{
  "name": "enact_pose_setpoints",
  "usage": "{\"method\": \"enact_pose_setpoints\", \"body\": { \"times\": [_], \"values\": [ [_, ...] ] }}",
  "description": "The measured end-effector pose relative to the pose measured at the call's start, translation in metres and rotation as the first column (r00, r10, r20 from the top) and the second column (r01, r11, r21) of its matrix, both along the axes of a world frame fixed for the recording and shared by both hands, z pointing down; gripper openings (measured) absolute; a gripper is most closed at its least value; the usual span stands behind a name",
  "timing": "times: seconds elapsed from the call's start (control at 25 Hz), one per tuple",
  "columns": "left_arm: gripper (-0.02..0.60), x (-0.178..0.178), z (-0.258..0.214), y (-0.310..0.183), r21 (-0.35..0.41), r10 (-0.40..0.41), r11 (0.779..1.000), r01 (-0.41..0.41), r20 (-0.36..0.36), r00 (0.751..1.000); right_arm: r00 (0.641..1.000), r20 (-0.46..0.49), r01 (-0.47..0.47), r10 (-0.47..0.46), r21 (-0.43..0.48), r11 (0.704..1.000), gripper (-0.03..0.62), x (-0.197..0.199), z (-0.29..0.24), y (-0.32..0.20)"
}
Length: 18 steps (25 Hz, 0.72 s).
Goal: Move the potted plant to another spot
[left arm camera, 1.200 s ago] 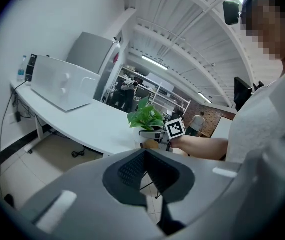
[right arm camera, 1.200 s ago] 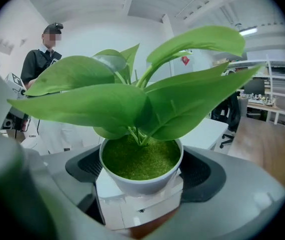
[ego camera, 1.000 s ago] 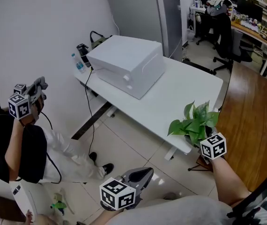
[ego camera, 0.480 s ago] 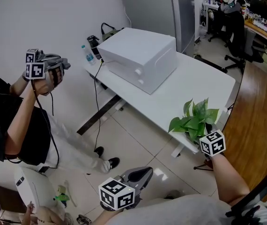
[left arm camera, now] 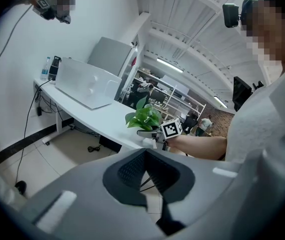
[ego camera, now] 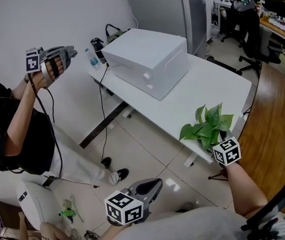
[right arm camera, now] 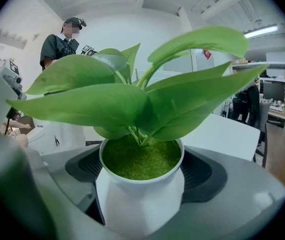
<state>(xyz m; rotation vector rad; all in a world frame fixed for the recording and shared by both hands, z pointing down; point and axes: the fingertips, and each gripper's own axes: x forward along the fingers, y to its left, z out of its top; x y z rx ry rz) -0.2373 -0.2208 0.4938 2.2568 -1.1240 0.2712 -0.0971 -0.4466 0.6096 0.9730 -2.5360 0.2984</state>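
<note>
At the near edge of the white table (ego camera: 210,86), my right gripper (left arm camera: 150,133) is clamped on the white pot of the potted plant (ego camera: 207,128), one jaw against each side below the rim. Its leaves stand upright above the jaws. My left gripper (ego camera: 152,185) hangs low over the tiled floor (ego camera: 132,154), well apart from the plant, jaws pressed together with nothing between them. A large white box (ego camera: 150,59) sits farther back on the table.
</note>
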Motion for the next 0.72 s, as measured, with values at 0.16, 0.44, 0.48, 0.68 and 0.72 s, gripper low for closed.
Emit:
{"method": "enact_pose_setpoints", "body": {
  "times": [0.16, 0.44, 0.48, 0.68, 0.72],
  "values": [
    [-0.003, -0.002, 0.001, -0.002, 0.000, 0.013, 1.000, -0.013, 0.002, 1.000, 1.000, 0.003, -0.001, 0.001, 0.007, 1.000, 0.466, 0.000, -0.001, 0.001],
    [-0.003, 0.004, -0.004, -0.002, 0.003, 0.047, 0.999, -0.047, -0.002, 0.999, 0.998, 0.058, -0.009, 0.009, -0.006, 1.000, 0.506, 0.002, -0.014, 0.007],
    [-0.003, 0.005, -0.004, -0.003, 0.005, 0.053, 0.999, -0.053, -0.003, 0.999, 0.999, 0.053, -0.011, 0.011, -0.004, 1.000, 0.506, 0.004, -0.014, 0.008],
    [-0.003, 0.008, -0.006, -0.009, 0.037, 0.067, 0.997, -0.067, -0.013, 0.998, 0.998, 0.039, -0.042, 0.042, 0.000, 0.999, 0.506, 0.020, -0.017, 0.022],
    [-0.003, 0.008, -0.007, -0.012, 0.051, 0.066, 0.997, -0.066, -0.017, 0.998, 0.997, 0.048, -0.060, 0.060, -0.003, 0.998, 0.505, 0.025, -0.019, 0.025]
  ]
}}
